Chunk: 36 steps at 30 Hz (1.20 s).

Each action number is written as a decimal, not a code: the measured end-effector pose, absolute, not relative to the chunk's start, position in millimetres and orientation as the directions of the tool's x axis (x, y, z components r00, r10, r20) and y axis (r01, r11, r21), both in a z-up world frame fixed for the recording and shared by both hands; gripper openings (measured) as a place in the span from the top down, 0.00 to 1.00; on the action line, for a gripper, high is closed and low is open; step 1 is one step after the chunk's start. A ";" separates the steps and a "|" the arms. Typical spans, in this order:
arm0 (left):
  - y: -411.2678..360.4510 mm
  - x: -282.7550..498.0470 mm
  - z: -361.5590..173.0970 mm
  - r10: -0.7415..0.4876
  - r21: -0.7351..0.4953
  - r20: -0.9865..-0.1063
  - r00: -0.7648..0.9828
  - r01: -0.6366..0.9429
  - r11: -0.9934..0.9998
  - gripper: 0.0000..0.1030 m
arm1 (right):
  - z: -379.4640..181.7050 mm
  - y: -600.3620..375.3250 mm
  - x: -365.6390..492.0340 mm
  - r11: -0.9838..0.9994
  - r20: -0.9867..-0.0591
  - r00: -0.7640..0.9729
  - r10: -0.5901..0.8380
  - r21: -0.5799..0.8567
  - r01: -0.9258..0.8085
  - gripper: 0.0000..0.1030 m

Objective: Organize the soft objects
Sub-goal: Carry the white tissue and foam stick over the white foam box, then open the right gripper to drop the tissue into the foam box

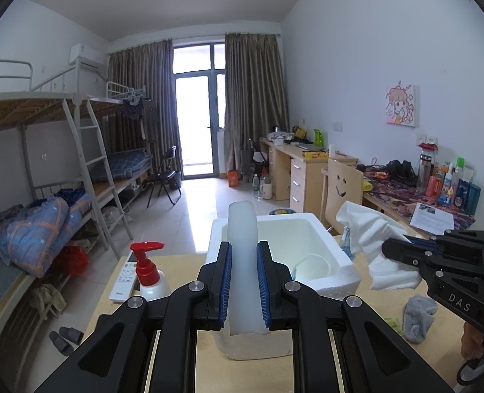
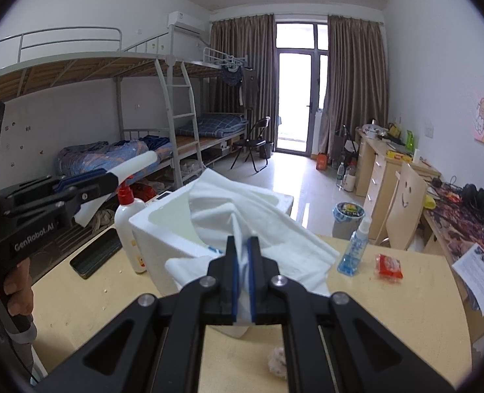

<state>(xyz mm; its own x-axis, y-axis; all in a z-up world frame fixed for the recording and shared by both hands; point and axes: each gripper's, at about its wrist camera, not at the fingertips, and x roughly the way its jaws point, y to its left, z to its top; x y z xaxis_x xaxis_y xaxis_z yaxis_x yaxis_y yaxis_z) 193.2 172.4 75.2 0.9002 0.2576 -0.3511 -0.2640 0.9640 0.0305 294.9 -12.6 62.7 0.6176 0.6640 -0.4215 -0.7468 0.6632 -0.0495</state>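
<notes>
My left hand-held gripper (image 1: 244,281) is clamped on a pale, translucent white soft strip (image 1: 242,262), both blue pads pressing its sides, and the strip stands upright between them, poking well above the fingertips. It's up in the air, over the near edge of the white foam box (image 1: 336,273) that sits on the wooden surface (image 1: 385,353). From the right wrist camera I see that same strip angled up out of the left gripper, above the red-capped pump bottle (image 2: 129,229).

My right hand-held gripper (image 2: 243,283) is closed tight on a white cloth (image 2: 258,226), bunched and crumpled, fanning out over the foam box's rim. In the left view the cloth hangs from the right gripper's tips, lifted clear of the surface, just beside the box's right wall.

Down on the surface, a grey sock (image 1: 418,319) lies near the right gripper, untouched. A small blue spray bottle (image 2: 354,249) stands right of the box, with a red packet (image 2: 389,266) just beside it. A white remote (image 1: 124,276) lies left of the pump bottle.
</notes>
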 end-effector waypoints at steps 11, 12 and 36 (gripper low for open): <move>185.2 197.9 72.5 0.279 0.027 -0.363 0.889 -0.290 0.957 0.84 | 65.4 9.7 313.9 0.635 -0.440 0.592 0.676 -0.060 -0.770 0.93; 186.7 197.7 72.2 0.282 0.024 -0.364 0.888 -0.293 0.956 0.84 | 65.0 12.2 314.6 0.633 -0.442 0.591 0.675 -0.065 -0.771 0.93; 200.9 195.5 67.9 0.300 0.017 -0.371 0.879 -0.317 0.948 0.84 | 53.5 64.8 343.3 0.596 -0.493 0.549 0.675 -0.073 -0.799 0.93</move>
<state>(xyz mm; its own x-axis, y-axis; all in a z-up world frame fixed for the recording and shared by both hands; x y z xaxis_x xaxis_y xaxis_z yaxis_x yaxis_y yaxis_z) 195.5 200.9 67.9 0.8786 0.3002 -0.3713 -0.3170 0.9483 0.0166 343.3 64.8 53.5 0.5489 0.6750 -0.4931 -0.7993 0.5964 -0.0734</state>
